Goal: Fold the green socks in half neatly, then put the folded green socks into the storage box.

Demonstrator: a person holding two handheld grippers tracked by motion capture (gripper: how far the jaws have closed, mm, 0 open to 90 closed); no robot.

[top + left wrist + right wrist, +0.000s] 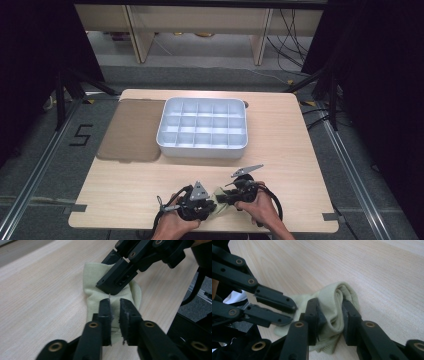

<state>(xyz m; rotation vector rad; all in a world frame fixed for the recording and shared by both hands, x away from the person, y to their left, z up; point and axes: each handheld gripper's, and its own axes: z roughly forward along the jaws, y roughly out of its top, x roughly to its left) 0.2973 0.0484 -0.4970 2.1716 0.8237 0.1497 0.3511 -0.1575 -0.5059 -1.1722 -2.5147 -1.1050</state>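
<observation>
Pale green sock, soft, light, limp knit: right tool is pinching its bunched fold, left tool is straddling it unclenched.

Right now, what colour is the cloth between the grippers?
Pale yellow-green cloth, plain; clearest in the right gripper view.

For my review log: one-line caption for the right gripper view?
Right gripper pinching a fold of pale green cloth on the wooden table.
</observation>
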